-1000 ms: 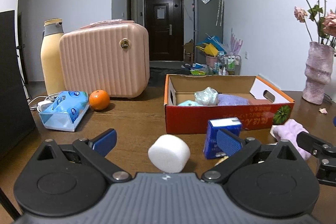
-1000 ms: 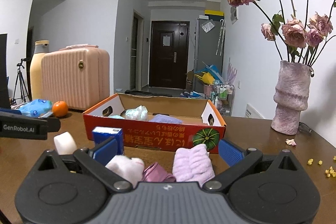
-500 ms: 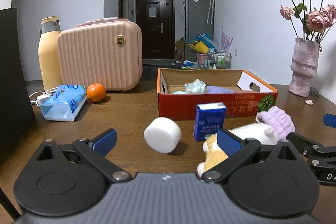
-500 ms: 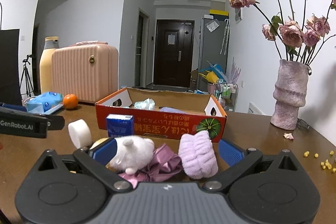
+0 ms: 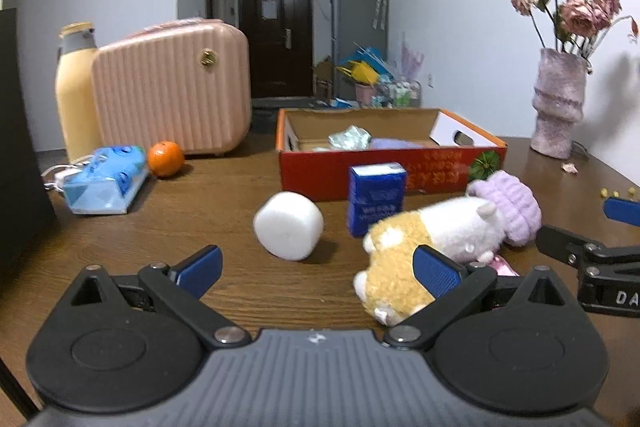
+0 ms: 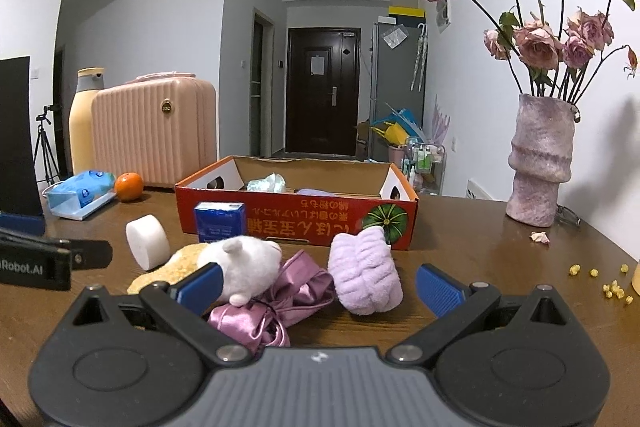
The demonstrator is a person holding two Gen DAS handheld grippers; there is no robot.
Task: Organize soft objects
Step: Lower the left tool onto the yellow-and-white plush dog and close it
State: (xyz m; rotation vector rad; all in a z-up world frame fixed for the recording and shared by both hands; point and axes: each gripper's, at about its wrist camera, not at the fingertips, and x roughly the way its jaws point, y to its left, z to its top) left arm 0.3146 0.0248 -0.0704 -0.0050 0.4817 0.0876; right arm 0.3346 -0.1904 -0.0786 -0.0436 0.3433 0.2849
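Both sets of fingers are spread wide right now and holding nothing, and compared to a second ago I've pulled both back from the pile, so a lot more of it is in view. My left fingers (image 5: 316, 263) used to have the white foam roll (image 5: 289, 225) nearly between the tips; now it sits ahead of the gap, resting on the worktop (image 5: 224, 187), with the blue carton (image 5: 376, 198) further ahead and a bit right. The plush toy (image 5: 430, 243) lies just past my left set's right-hand tip, partly behind it. On the right fingers (image 6: 320, 285) side, the purple satin pouch (image 6: 276, 303) is between the tips, close in, the plush (image 6: 244, 263) leans up behind the left tip, and the lilac towel roll (image 6: 366, 273) sits ahead, right of centre, touching none of my tips as far as I can tell. The cardboard box (image 6: 296, 223) is straight ahead beyond all that, already with a couple of soft things in it. My read: backing off was lining up for the next grab, probably the towel roll or the pouch, then into the box.
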